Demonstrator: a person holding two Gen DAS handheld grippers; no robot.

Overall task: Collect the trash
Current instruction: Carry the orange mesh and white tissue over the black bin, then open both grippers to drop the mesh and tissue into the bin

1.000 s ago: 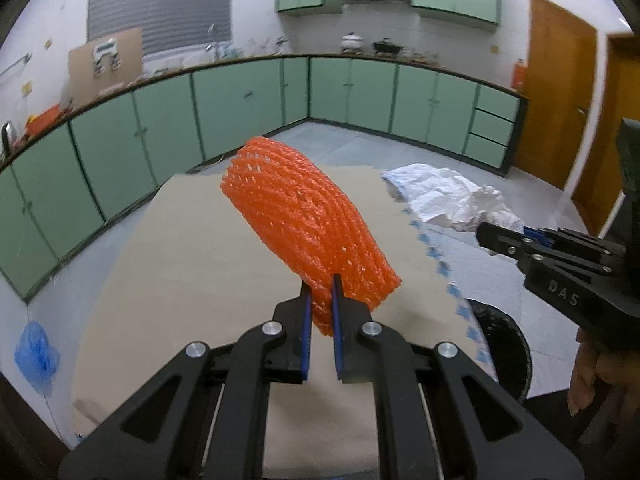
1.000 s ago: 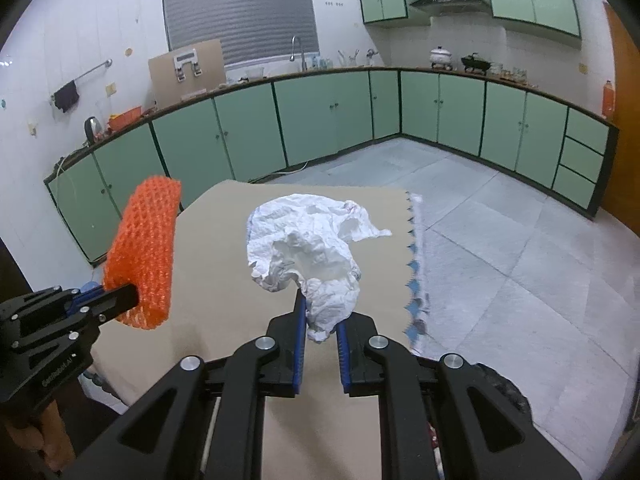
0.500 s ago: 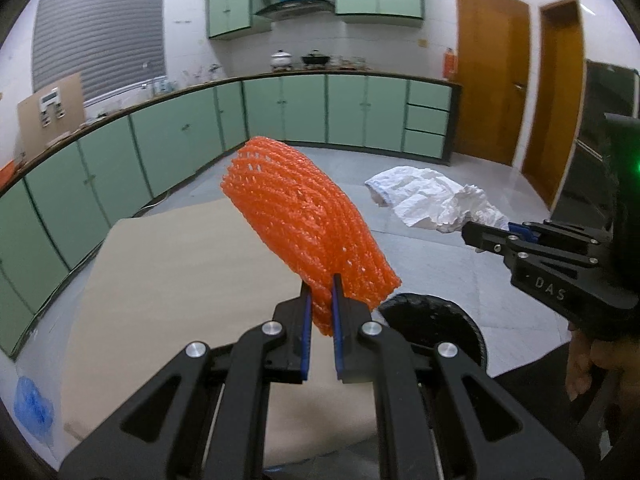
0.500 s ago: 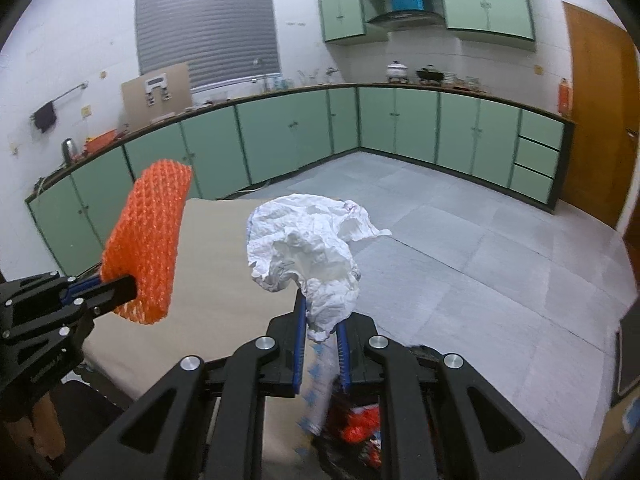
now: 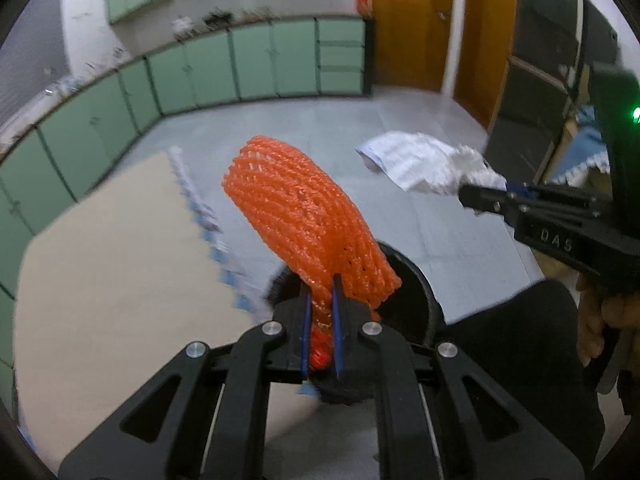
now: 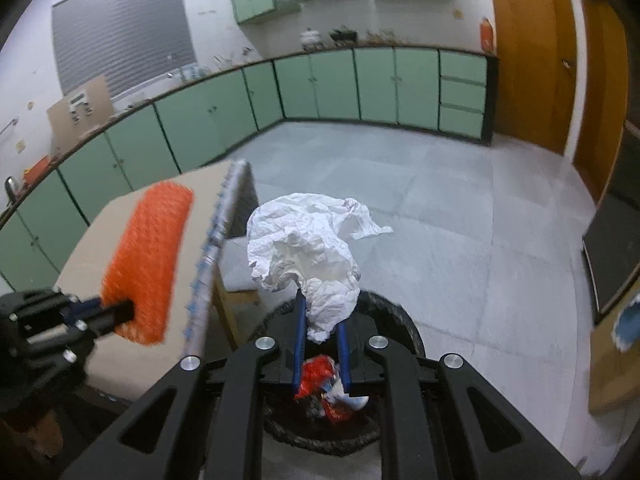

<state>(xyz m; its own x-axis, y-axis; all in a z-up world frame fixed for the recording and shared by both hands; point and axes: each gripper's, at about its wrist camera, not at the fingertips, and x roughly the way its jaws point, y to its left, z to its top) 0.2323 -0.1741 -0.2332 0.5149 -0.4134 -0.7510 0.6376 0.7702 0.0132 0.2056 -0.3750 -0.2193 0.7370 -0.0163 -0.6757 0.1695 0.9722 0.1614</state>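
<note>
- The room was a kitchen with green cabinets point(image 6: 320, 84) along the walls, a grey tiled floor point(image 6: 460, 220) and wooden doors point(image 6: 528, 48) at the right.
- A table point(image 5: 112, 248) with a beige top and a blue-patterned edge stood at the left, and a black trash bin point(image 6: 394, 312) sat on the floor just beside it.
- The left gripper point(image 5: 320, 312) was clamped nearly shut on the lower end of an orange foam net point(image 5: 300, 216), which stood up and away from its fingers, probably pinched at one end so the rest would drop freely on release.
- The right gripper point(image 6: 322, 320) was likewise pinched on the tail of a crumpled white paper point(image 6: 308, 244), the bulk of it bunched above the fingertips.
- Both pieces of trash were off the table and in the air, held over or close to the bin mouth; red and white wrappers point(image 6: 328, 384) already lay inside it.
- Compared with a second earlier, both grippers had swung off the table top and tipped downward: the table then filled the view beneath them, whereas now the bin sat directly under each gripper.
- The grips themselves looked unchanged; dropping the two pieces seemed to be the step left.
</note>
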